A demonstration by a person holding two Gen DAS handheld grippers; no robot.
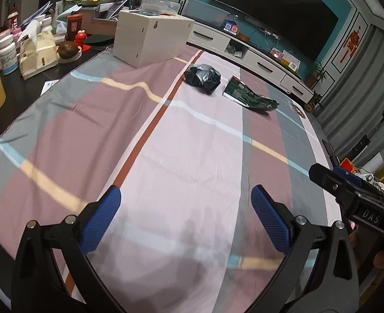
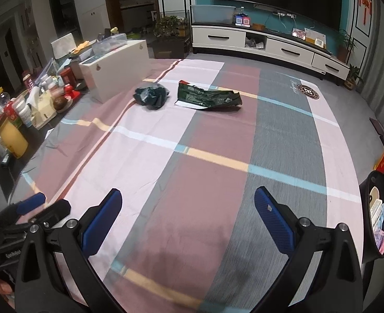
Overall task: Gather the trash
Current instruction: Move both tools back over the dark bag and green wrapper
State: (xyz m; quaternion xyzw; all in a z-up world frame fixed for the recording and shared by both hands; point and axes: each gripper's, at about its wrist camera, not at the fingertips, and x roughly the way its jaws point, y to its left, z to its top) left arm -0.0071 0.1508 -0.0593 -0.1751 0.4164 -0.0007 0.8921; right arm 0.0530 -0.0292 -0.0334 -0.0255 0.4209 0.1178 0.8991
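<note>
A crumpled black plastic bag and a flattened green snack wrapper lie side by side at the far part of a table covered with a pink, grey and white cloth. Both show in the right wrist view too, the bag left of the wrapper. My left gripper is open and empty over the near cloth, far from both. My right gripper is open and empty, also near the front. A black round bin holding several scraps stands at the right table edge.
A white box stands at the back left of the cloth. Bottles, jars and packets crowd the left side of the table, with a yellow container. A TV cabinet runs along the far wall.
</note>
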